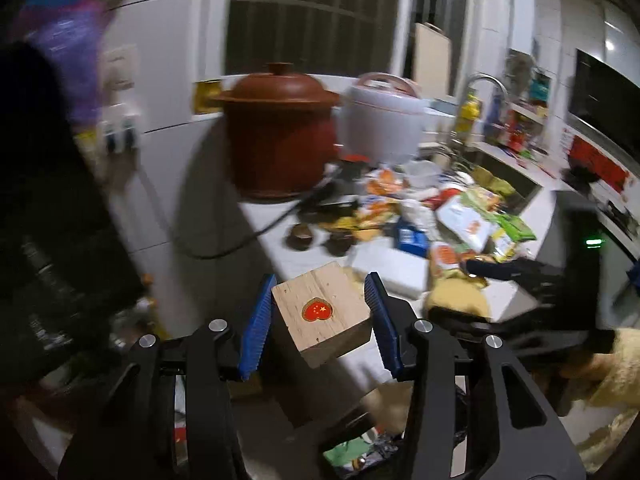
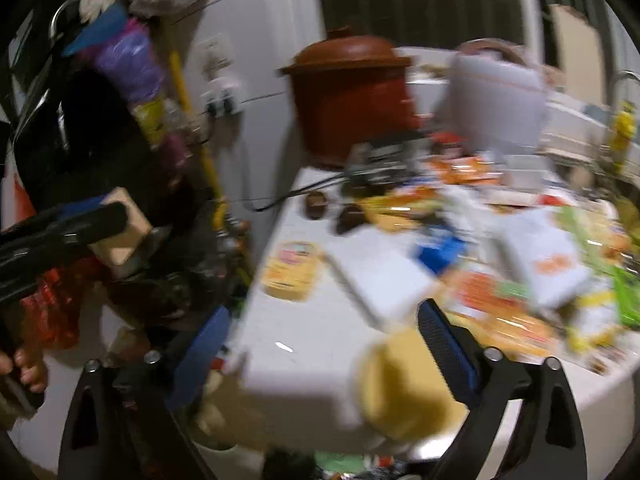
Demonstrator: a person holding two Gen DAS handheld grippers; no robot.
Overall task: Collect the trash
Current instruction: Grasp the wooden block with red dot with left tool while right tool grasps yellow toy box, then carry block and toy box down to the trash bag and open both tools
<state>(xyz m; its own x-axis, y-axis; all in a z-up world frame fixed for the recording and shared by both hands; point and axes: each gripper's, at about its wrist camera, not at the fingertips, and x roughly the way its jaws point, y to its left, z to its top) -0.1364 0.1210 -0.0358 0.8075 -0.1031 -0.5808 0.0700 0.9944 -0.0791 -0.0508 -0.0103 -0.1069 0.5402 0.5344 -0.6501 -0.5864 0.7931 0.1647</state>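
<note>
Two grippers over a white surface [image 1: 304,256] crowded with wrappers [image 1: 472,220] toward the sink side. Left gripper [image 1: 320,316] grips a wooden block [image 1: 320,312] between its jaws, block clear of the surface, trash bin [image 1: 360,456] directly below. Right gripper [image 2: 324,344] has wide, empty jaws; the wrappers lie ahead and to its right, nearer this hand, a white box [image 2: 384,276] just ahead

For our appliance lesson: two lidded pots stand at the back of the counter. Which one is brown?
The brown clay pot with the knobbed lid, on the left; the pot beside it is white with a pink handle.
</note>
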